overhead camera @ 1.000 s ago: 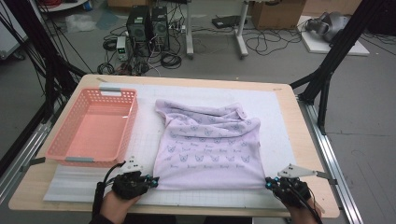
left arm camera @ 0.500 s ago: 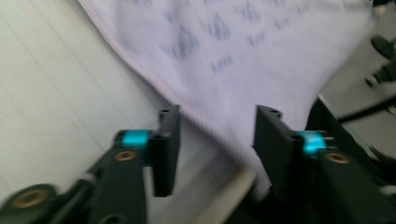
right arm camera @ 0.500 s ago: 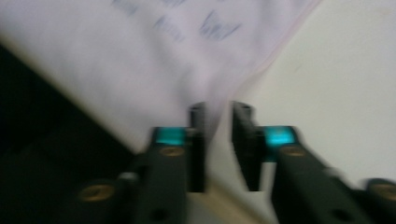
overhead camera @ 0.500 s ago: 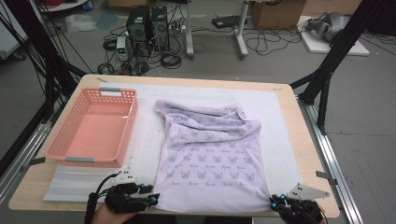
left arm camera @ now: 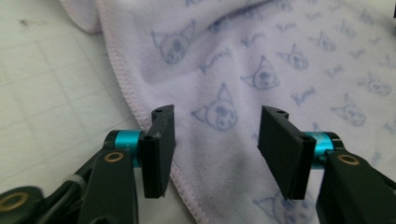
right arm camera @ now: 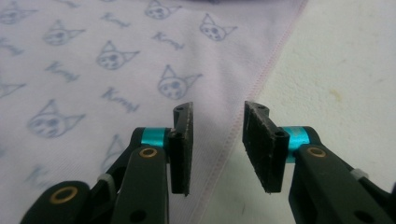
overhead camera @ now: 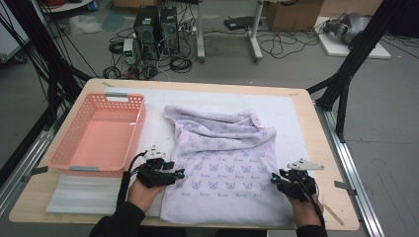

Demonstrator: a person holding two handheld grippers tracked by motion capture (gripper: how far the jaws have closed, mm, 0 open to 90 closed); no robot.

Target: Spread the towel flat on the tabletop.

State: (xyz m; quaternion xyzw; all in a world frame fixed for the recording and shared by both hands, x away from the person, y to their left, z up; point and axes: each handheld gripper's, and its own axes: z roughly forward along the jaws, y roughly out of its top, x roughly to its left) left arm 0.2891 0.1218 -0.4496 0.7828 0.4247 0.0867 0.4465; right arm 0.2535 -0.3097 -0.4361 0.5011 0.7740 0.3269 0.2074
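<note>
Left gripper (overhead camera: 174, 176) and right gripper (overhead camera: 274, 181) sit at the near side hems of the lilac cat-print towel (overhead camera: 230, 168), fingers just spreading, nothing pinched. Towel lies mid-bench; pink plastic basket (overhead camera: 129, 136) far left.

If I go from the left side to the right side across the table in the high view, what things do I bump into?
Pink basket → left gripper → purple towel with cat faces → right gripper → bare wooden table edge.
</note>
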